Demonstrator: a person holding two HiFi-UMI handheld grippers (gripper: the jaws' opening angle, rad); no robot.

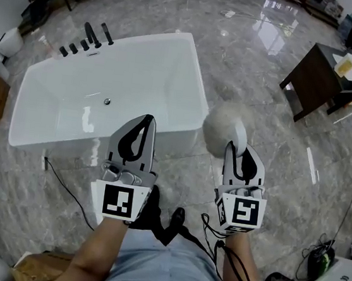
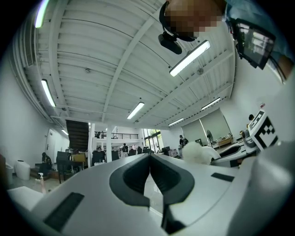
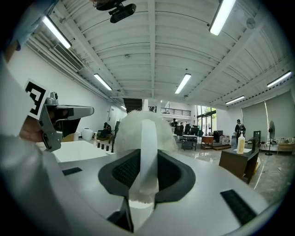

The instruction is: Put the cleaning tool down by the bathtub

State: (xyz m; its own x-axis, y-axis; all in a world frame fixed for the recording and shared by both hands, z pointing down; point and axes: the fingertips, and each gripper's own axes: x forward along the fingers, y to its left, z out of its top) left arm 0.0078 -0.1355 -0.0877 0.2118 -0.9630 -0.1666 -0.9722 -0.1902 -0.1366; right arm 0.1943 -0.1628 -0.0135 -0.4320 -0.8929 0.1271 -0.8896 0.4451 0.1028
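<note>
The cleaning tool is a white fluffy brush head (image 1: 224,130) on a pale handle (image 3: 148,152). My right gripper (image 1: 233,151) is shut on that handle, with the fluffy head (image 3: 138,129) standing past the jaw tips. It hangs in the air just right of the white bathtub (image 1: 140,69), over the marble floor. My left gripper (image 1: 142,125) is shut with nothing in it, held above the tub's near right corner. In the left gripper view the jaws (image 2: 150,159) meet tip to tip.
Black taps (image 1: 86,40) stand on the tub's far left rim. A dark wooden table (image 1: 320,78) with a bottle sits at the right. A black cable (image 1: 62,183) runs across the floor by the tub's near side. Boxes and white fixtures line the left edge.
</note>
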